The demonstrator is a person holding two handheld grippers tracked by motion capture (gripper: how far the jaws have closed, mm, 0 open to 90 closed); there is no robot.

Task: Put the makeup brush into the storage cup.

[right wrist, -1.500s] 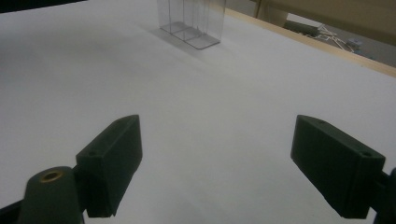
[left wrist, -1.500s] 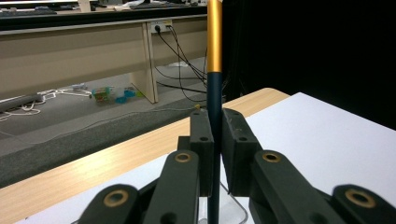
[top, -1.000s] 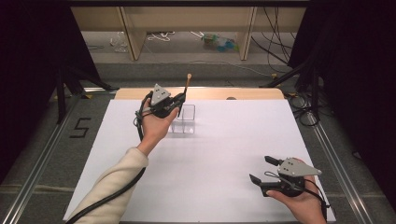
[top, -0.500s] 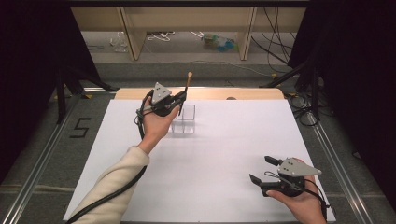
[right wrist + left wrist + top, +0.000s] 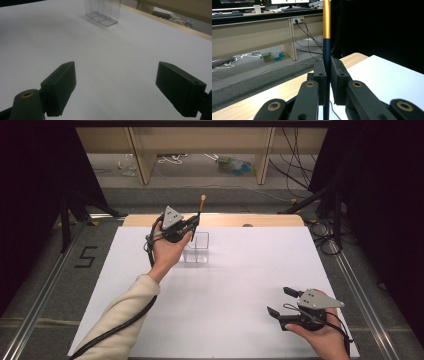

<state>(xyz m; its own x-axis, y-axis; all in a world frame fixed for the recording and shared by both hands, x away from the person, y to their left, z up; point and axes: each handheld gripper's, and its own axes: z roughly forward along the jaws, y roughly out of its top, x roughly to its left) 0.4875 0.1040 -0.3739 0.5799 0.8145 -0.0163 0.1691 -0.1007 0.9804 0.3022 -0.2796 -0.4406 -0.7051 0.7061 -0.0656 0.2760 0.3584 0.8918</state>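
My left gripper (image 5: 194,222) is raised over the far left part of the white table (image 5: 240,285), shut on a thin stick (image 5: 201,205). In the left gripper view the stick (image 5: 326,22) stands upright between the pads (image 5: 320,75); its lower shaft is dark blue and its upper part is gold. A clear plastic box (image 5: 196,248) with dividers stands on the table just below and right of that gripper. My right gripper (image 5: 280,301) rests low near the front right edge, open, with nothing between its fingers (image 5: 62,80). The box (image 5: 102,11) lies far ahead of it.
A wooden strip (image 5: 260,220) runs along the table's far edge. Beyond it are a grey floor with cables (image 5: 175,159) and desk legs. Black curtains hang on both sides, and metal rails (image 5: 357,295) flank the table.
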